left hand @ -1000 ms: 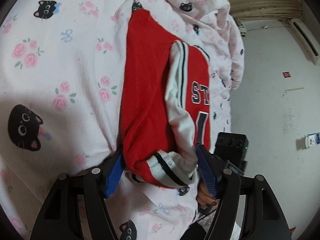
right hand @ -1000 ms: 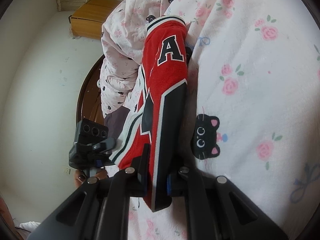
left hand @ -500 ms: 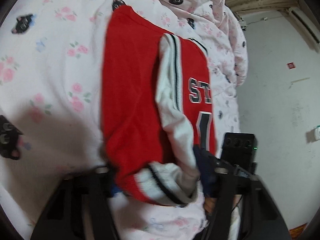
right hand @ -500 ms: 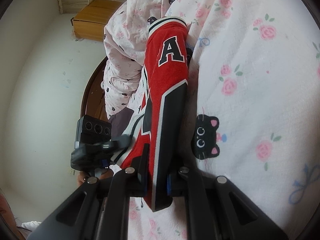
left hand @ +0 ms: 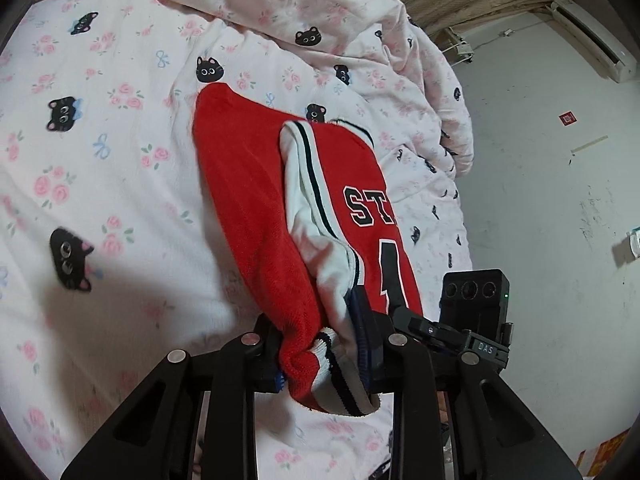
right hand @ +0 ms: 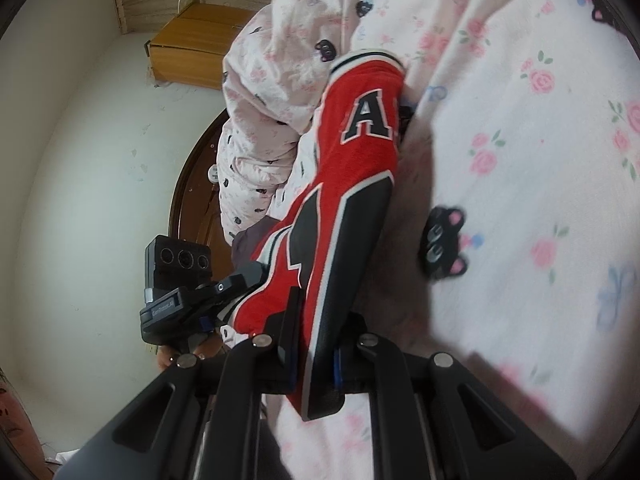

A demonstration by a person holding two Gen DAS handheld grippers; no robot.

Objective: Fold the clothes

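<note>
A: Left-wrist view: where is the jersey (left hand: 256,216)?

B: Centre frame, running from 11 o'clock down to 6 o'clock over the bed sheet (left hand: 100,184), red with a white striped sleeve folded on top.

A: And the left tool (left hand: 320,356)?

B: Its jaws are closing, with the ribbed hem bunched between them and the pads pressing it.

A: Right-wrist view?

B: The right tool (right hand: 314,356) is pressed together, pinching the jersey's black-and-red edge at 6 o'clock. The cloth stretches up toward 12 o'clock, where the rumpled quilt (right hand: 280,60) lies. The left tool shows at 9 o'clock.
</note>
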